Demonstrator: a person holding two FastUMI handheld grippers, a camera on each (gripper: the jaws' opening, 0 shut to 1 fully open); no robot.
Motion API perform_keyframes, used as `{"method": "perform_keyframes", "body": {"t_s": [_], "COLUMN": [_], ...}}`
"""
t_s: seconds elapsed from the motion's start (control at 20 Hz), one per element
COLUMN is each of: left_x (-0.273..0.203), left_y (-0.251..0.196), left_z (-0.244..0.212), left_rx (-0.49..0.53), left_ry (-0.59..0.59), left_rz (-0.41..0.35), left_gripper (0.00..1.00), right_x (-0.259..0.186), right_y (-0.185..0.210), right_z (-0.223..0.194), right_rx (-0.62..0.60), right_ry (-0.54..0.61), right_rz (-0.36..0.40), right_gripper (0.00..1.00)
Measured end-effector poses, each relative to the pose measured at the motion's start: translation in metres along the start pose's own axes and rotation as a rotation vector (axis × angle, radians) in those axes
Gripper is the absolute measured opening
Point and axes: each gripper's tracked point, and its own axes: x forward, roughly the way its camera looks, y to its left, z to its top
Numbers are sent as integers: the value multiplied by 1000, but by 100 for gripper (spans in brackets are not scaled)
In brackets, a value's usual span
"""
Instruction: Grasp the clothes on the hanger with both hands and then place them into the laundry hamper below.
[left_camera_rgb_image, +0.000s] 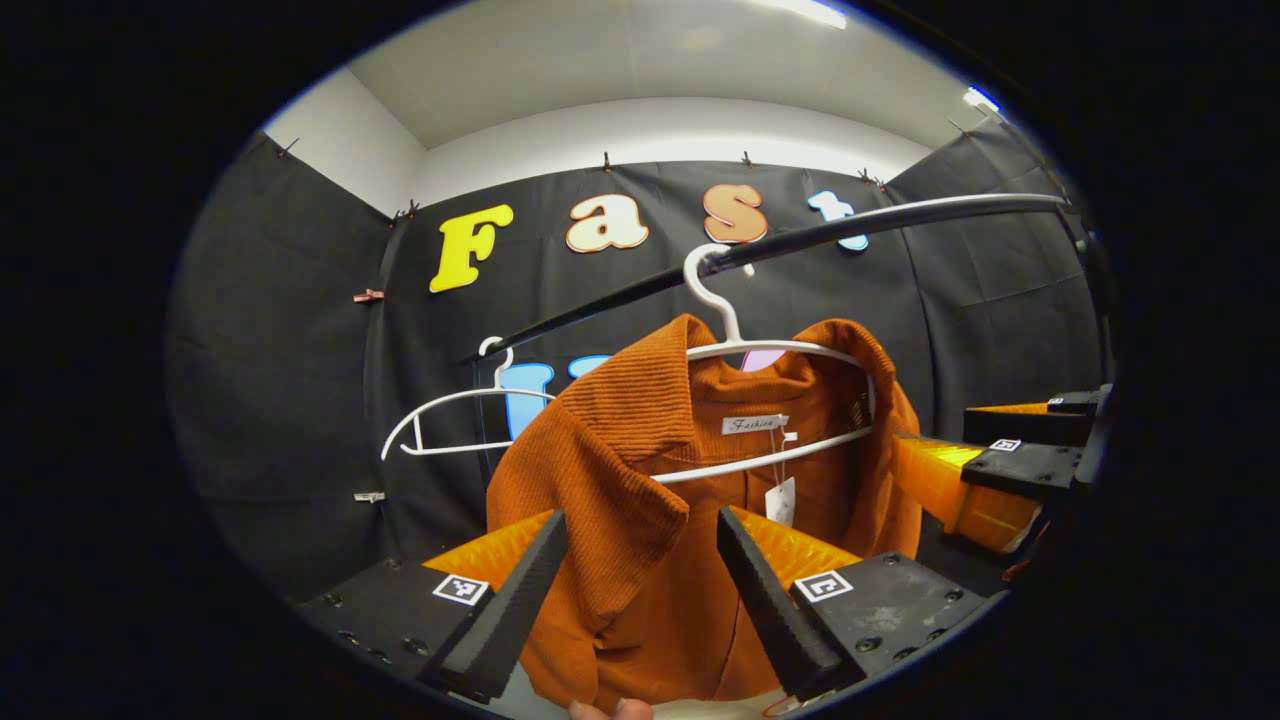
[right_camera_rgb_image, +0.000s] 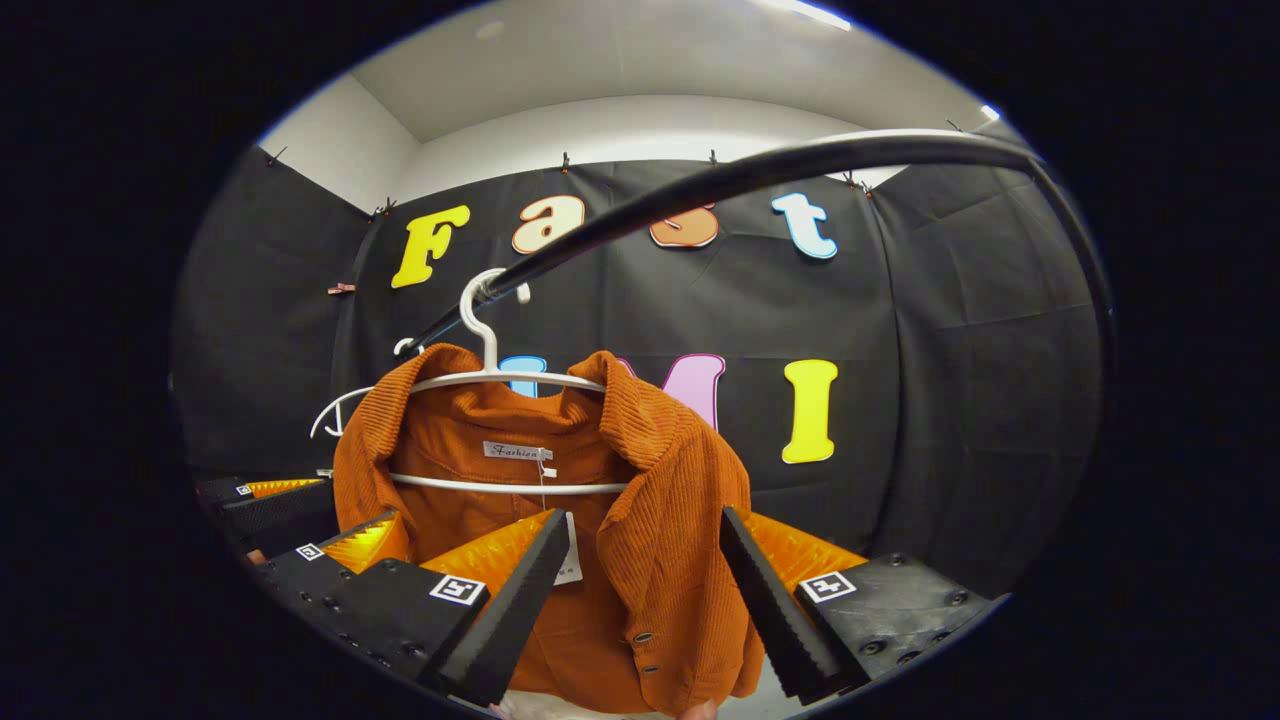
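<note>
Clearly, in the left gripper view the left gripper (left_camera_rgb_image: 640, 590) gapes wide, empty, around the orange jacket (left_camera_rgb_image: 600, 470) on its white hanger (left_camera_rgb_image: 760, 350); closing shallow risks slipping. In the right gripper view the right gripper (right_camera_rgb_image: 640, 590) is equally open around the other shoulder; tugging could snag the rail (right_camera_rgb_image: 700, 190).

Rust-orange ribbed jacket (left_camera_rgb_image: 640, 560) hangs open-collared on a white hanger (left_camera_rgb_image: 745, 350)

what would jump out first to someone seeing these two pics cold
The orange corduroy jacket draws the eye first, hanging on a white hanger from a black rail, mid-frame in both views. Next, each gripper's open black jaws frame the jacket from below: left gripper at one shoulder, right gripper at the other. An empty white hanger hangs further along.
</note>
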Motion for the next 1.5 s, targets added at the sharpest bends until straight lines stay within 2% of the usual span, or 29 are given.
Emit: {"method": "perform_keyframes", "body": {"t_s": [0.2,0.25,0.3,0.35,0.45,0.55,0.6,0.65,0.75,0.95,1.1,1.2,1.35,1.5], "left_x": [27,32,36,40,44,43,43,43,43,42,41,38,36,37], "left_y": [1,3,1,-5,-19,-12,-11,-12,-12,-17,-17,-17,-17,-17], "left_z": [-5,-6,-10,-13,-16,-11,-12,-12,-10,-7,-5,11,23,31], "left_rx": [1,2,-4,-16,-37,-40,-49,-58,-50,-43,-67,-72,-52,-33], "left_ry": [7,13,23,36,55,46,44,42,24,18,48,27,19,7], "left_rz": [17,25,16,-9,-73,-62,-59,-63,-62,-82,-104,-120,-135,-143], "left_gripper": [97,94,79,64,40,17,11,5,5,5,5,6,5,5], "right_x": [28,33,38,43,45,46,45,44,48,52,52,57,66,79], "right_y": [-8,-7,-7,-5,-3,-12,-9,-1,8,4,-16,-38,-73,-91], "right_z": [-17,-20,-23,-25,-31,-33,-30,-31,-43,-39,-25,-15,-3,12], "right_rx": [-6,2,7,5,-3,4,48,105,177,276,387,432,461,440], "right_ry": [32,34,33,34,45,53,43,47,90,116,80,29,-41,-105], "right_rz": [-24,-22,-15,3,34,15,47,95,144,167,130,76,-3,-29], "right_gripper": [98,98,96,81,50,20,7,7,7,4,4,4,4,4]}}
